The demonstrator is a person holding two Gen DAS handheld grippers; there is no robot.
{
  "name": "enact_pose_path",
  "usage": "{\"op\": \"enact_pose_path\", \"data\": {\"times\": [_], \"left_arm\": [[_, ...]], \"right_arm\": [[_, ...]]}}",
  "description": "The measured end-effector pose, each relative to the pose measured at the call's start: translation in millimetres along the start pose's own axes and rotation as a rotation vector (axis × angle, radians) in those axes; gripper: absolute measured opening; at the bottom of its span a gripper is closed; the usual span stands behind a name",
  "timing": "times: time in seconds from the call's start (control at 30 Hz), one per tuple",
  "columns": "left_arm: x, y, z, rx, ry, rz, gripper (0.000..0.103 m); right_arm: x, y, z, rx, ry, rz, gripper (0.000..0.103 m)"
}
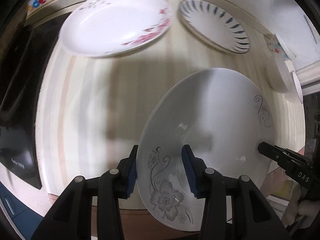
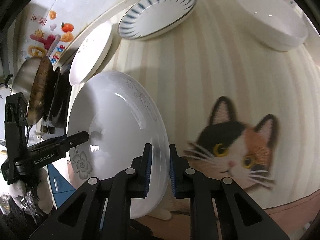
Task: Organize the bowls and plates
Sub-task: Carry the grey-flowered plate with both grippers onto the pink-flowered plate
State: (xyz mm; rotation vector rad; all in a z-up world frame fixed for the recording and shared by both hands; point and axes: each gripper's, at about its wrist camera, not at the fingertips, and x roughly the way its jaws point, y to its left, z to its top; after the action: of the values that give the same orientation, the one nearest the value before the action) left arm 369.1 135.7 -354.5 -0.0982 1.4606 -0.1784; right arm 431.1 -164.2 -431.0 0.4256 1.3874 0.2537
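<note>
Open bench [image 1: 96, 104]: bare striped stretch left of the grey-flower plate [image 1: 210, 120], between it and the far plates.
Far side: pink-flower plate [image 1: 116, 24] and blue-striped plate [image 1: 214, 24], a narrow gap between them.
Right: white bowl [image 2: 274, 18] near the edge.
Far left: pan [image 2: 36, 92] on the stove.

A metal pan [image 2: 34, 92] stands beside a cat-patterned striped mat [image 2: 236, 144].

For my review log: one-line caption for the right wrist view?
Both grippers, right gripper and left gripper, clamp opposite rims of the grey-flowered plate above the striped cat mat.
</note>
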Motion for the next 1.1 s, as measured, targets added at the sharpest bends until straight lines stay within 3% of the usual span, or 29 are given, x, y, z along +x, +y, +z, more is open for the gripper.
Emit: {"op": "enact_pose_path", "data": {"times": [0.4, 1.1], "left_arm": [[35, -64, 39, 0.063, 0.037, 0.009, 0.039], [56, -66, 52, 0.024, 0.065, 0.046, 0.039]], "right_arm": [[-17, -60, 10, 0.064, 0.008, -0.047, 0.018], [-5, -71, 20, 0.074, 0.044, -0.051, 0.018]]}}
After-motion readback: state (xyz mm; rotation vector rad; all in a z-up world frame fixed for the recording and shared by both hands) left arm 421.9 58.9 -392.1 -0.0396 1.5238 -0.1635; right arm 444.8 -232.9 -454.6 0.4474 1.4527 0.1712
